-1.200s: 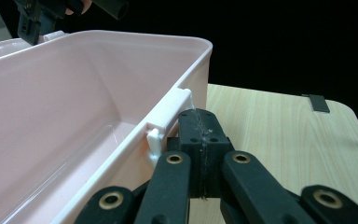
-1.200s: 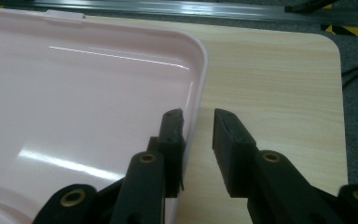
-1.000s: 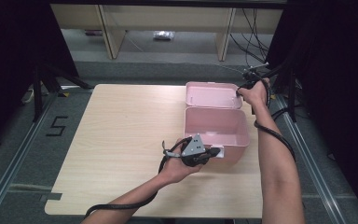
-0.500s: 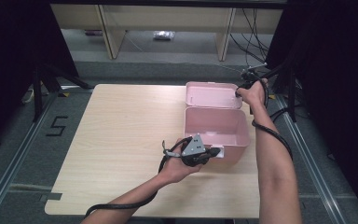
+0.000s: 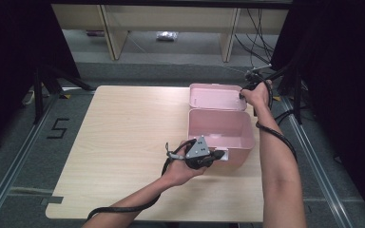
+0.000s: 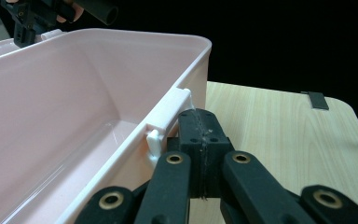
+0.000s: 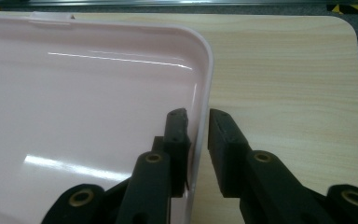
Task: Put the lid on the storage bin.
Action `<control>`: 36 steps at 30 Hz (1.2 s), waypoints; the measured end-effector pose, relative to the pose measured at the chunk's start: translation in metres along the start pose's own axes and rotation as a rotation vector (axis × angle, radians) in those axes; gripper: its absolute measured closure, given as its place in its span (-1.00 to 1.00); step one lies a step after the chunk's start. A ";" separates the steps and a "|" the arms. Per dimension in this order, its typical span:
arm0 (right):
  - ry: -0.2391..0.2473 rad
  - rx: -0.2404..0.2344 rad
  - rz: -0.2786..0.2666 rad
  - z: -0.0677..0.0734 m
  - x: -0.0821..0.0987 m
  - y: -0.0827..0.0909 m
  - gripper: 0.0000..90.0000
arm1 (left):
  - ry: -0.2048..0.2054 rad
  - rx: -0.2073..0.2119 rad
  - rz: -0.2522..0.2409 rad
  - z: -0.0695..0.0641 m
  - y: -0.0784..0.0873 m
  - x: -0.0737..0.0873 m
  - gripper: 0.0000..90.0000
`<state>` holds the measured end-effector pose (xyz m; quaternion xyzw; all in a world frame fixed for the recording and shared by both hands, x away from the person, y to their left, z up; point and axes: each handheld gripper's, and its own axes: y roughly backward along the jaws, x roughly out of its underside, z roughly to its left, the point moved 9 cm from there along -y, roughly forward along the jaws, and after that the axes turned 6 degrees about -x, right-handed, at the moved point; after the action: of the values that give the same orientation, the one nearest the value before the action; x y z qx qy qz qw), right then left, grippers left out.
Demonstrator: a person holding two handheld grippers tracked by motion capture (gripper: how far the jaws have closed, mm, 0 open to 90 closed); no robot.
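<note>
Pink box (image 5: pixel 221 130) sits open on the far right part of the table (image 5: pixel 123 137), its lid (image 5: pixel 217 96) swung back and lying just behind it. Everything else I place off that box. My left gripper (image 6: pixel 199 126) is at the box's near wall, jaws pressed flat together with nothing between them, the tips right beside the white latch (image 6: pixel 168 119) on the rim; whether they touch it I can't tell. From above, the left gripper (image 5: pixel 214 156) lies level against that front wall. My right gripper (image 7: pixel 197 128) is behind the box at the lid's far right corner, and its jaws have just been closing, one pad inside the lid's rim, one outside, the thin edge between them. A gap shows on the outer side, so no firm pinch yet.
</note>
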<state>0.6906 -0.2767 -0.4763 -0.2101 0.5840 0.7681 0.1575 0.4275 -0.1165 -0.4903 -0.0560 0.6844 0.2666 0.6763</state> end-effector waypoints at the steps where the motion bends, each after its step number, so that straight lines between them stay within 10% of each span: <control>1: -0.005 -0.002 0.006 0.001 0.000 0.000 0.74 | 0.001 0.001 -0.001 0.000 0.000 0.000 1.00; 36: -0.016 0.013 -0.003 0.004 -0.003 0.006 0.93 | 0.021 -0.006 0.026 0.000 -0.003 -0.002 1.00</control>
<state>0.6894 -0.2747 -0.4691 -0.2039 0.5874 0.7657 0.1646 0.4285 -0.1195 -0.4888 -0.0520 0.6915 0.2767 0.6653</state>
